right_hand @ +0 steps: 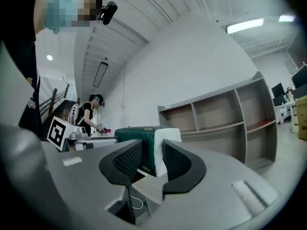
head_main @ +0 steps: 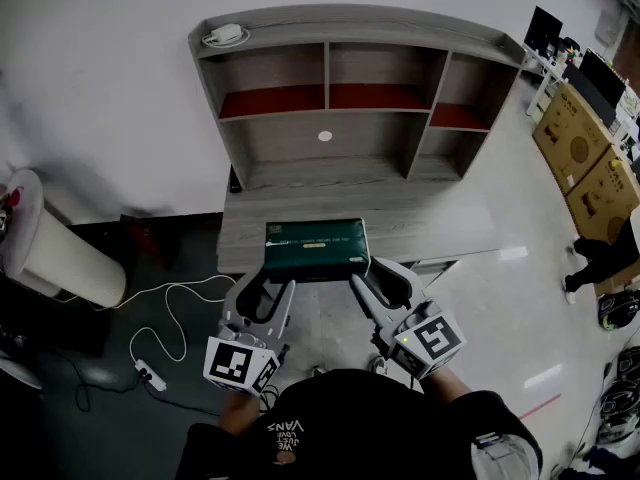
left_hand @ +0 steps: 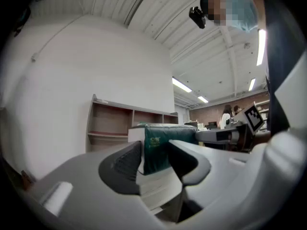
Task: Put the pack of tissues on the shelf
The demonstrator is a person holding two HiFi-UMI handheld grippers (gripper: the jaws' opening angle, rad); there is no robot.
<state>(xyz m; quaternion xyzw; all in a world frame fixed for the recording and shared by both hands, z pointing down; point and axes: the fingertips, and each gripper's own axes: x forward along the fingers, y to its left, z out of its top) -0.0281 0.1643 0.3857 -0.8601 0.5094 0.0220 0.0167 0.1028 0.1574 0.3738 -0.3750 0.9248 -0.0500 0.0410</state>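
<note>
The pack of tissues is dark green with white ends and lies at the front edge of the grey desk. Behind it stands the shelf unit with open compartments. My left gripper stands open at the pack's near left corner, and my right gripper stands open at its near right corner. In the left gripper view the pack shows just beyond the open left gripper. The right gripper view has the pack's white end just ahead of the open right gripper. Neither gripper's pads press on it.
A white adapter lies on top of the shelf unit. Cardboard boxes and a person are at the right. A white cylinder stands at the left. A power strip with cable lies on the floor.
</note>
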